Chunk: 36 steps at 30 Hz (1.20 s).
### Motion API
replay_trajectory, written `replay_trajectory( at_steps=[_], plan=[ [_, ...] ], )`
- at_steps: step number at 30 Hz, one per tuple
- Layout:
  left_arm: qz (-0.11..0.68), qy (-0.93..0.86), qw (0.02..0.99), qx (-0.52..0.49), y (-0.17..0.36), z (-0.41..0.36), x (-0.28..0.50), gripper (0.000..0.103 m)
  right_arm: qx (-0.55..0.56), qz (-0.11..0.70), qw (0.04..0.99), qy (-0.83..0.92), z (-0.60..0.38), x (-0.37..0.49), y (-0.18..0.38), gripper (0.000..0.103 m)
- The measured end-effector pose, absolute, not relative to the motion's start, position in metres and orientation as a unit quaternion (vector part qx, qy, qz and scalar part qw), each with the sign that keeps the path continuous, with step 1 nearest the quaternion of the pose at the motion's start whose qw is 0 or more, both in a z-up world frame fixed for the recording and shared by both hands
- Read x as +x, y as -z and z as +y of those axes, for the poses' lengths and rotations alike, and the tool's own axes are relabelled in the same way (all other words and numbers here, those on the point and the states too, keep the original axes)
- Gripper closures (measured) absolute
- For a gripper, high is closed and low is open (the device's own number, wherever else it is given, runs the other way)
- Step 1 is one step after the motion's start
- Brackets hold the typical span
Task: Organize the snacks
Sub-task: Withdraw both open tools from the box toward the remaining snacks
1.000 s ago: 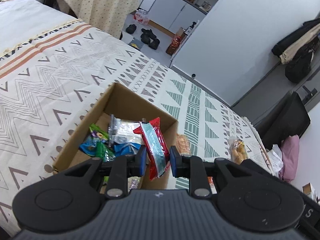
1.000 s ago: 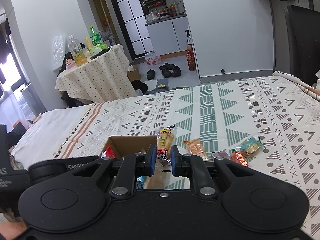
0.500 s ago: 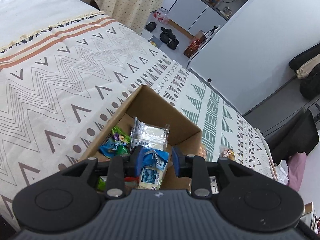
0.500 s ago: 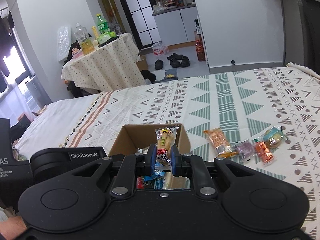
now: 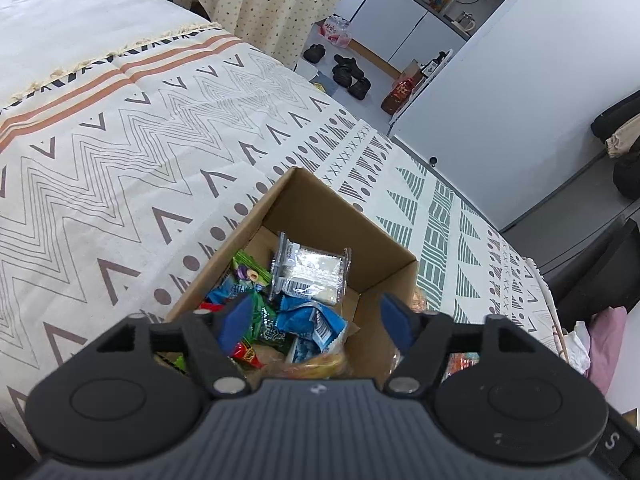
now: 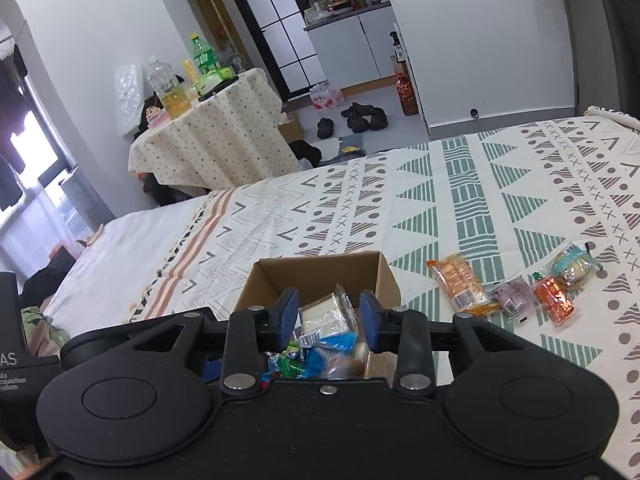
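Both snacks dropped | left gripper [image 5: 316,322], right gripper [image 6: 329,316] spread | box [image 5: 320,208]

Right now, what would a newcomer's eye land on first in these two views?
The open cardboard box on the patterned bedspread, heaped with bright wrappers, a clear packet on top. Both the left gripper and right gripper hover over it, fingers spread and empty. Four loose snacks lie in a row on the spread to the box's right.

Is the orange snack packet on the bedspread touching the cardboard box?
Apart. The right wrist view shows the orange snack packet lying to the right of the cardboard box, with a strip of patterned bedspread plainly visible between them.
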<state>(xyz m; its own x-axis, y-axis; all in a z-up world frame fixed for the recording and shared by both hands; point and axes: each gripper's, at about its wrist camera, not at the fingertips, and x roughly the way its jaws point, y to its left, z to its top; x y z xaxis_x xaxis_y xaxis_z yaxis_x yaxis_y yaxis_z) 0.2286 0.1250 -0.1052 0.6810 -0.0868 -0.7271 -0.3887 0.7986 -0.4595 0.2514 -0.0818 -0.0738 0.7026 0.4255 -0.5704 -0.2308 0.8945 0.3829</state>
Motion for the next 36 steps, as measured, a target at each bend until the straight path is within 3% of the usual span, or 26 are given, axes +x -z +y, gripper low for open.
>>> replay_trajectory(
  at_steps=[2,11,21,36],
  plan=[
    [0.391,-0.088,0.864,-0.304,0.105,0.121,0.229,0.022,0.145,0.345,0.91,-0.177,-0.087,0.251,0.075,0.068],
    [0.401,-0.073,0.869,-0.28,0.103,0.092,0.232,0.016,0.156,0.354,0.911,-0.143,-0.13,0.244,0.082,0.065],
    [0.404,-0.048,0.882,-0.236,0.098,0.049,0.236,0.016,0.173,0.358,0.91,-0.119,-0.178,0.234,0.091,0.053],
    [0.407,-0.007,0.897,-0.173,0.101,-0.01,0.249,0.016,0.202,0.365,0.903,-0.105,-0.242,0.24,0.117,0.049]
  ],
)
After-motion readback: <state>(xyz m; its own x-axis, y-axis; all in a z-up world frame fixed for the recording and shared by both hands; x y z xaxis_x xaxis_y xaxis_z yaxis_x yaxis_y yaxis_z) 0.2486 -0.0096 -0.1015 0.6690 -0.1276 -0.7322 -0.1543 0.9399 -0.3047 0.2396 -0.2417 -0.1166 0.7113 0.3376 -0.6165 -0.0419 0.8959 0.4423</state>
